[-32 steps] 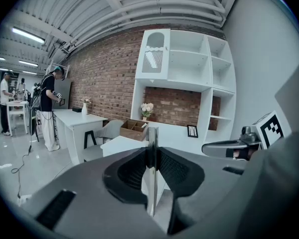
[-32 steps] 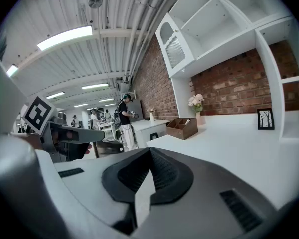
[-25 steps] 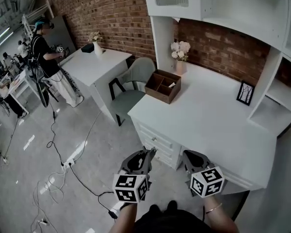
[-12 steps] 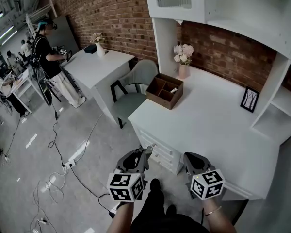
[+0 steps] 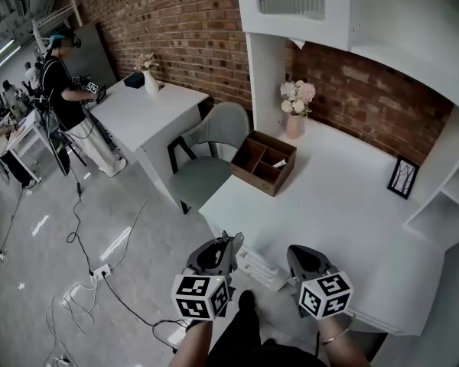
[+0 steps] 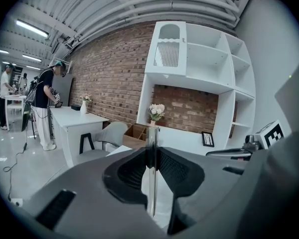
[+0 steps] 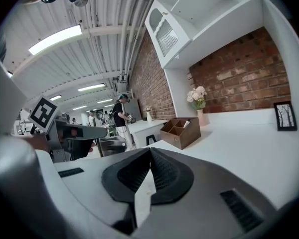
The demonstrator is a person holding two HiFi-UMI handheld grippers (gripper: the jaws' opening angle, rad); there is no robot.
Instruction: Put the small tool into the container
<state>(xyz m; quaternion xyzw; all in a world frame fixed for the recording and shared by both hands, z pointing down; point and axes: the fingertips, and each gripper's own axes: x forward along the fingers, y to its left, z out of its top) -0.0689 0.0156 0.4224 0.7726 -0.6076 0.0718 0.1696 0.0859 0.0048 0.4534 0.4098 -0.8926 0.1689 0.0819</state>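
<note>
Two tools (image 5: 231, 240) (image 5: 292, 251), one metal strip (image 6: 151, 148), one wooden box (image 5: 257, 179), two vases (image 5: 294, 126) (image 5: 151, 82), one chair (image 5: 214, 132)

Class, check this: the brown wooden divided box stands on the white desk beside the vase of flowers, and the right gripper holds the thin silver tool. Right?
No: the left gripper holds the thin silver tool, as the left gripper view shows. The brown wooden divided box does stand on the white desk beside the vase of flowers.

Brown container (image 5: 252, 177), white desk (image 5: 344, 205), red brick wall (image 5: 183, 21).
</note>
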